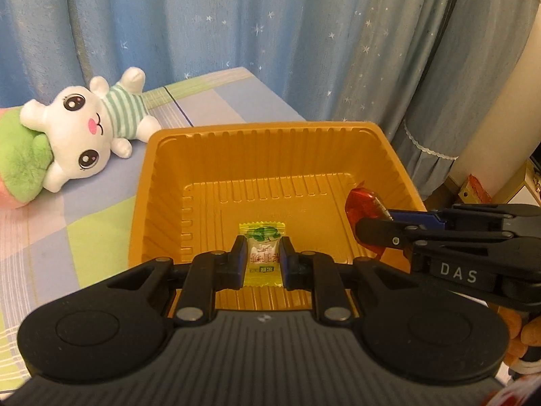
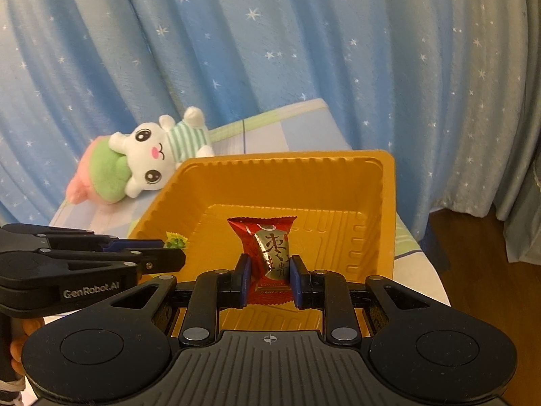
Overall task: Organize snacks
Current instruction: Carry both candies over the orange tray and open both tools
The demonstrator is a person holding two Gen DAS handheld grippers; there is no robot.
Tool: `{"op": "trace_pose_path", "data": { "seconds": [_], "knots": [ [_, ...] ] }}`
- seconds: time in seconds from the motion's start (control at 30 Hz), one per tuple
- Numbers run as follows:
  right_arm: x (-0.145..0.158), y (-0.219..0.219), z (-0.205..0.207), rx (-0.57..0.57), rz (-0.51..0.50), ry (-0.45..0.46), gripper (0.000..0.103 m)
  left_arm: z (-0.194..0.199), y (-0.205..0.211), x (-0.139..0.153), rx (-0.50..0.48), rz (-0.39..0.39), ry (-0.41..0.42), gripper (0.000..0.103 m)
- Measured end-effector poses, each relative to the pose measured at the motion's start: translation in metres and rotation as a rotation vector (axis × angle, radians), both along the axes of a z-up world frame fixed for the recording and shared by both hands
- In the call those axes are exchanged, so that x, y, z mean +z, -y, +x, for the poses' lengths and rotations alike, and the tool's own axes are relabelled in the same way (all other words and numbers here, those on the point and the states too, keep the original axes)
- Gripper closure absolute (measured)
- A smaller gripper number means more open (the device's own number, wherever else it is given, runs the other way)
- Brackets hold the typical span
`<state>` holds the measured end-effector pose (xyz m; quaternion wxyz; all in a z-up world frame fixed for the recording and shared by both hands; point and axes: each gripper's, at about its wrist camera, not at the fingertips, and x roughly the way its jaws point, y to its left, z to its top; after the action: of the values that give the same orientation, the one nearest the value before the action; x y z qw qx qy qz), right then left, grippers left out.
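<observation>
Yellow candy clamped in left gripper; red candy in right gripper (both over tray).

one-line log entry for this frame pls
left gripper: shut on yellow candy | right gripper: shut on red candy | both over orange tray

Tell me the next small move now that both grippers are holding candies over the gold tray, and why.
Probably open the left gripper to drop the yellow-green candy. It is pinched between the fingers above the gold tray, with bare tray floor below it. The right gripper likewise holds the red candy over the tray and could release next.
</observation>
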<state>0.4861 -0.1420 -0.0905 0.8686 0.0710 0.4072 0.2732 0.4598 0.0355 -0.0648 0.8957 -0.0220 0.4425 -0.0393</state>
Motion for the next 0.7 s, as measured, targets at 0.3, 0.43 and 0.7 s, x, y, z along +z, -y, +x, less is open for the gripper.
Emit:
{"op": "trace_pose_path", "data": {
  "seconds": [0.3, 0.43, 0.7],
  "knots": [
    [-0.005, 0.004, 0.004, -0.018, -0.001, -0.011, 0.079, 0.012, 0.005, -0.011, -0.004, -0.004, -0.018, 0.085],
    [-0.007, 0.007, 0.004, -0.028, 0.005, -0.018, 0.079, 0.011, 0.005, -0.012, -0.004, -0.008, -0.01, 0.084],
    [-0.009, 0.009, 0.004, -0.031, 0.011, -0.031, 0.079, 0.001, -0.005, -0.01, 0.015, -0.009, -0.005, 0.079]
  ]
}}
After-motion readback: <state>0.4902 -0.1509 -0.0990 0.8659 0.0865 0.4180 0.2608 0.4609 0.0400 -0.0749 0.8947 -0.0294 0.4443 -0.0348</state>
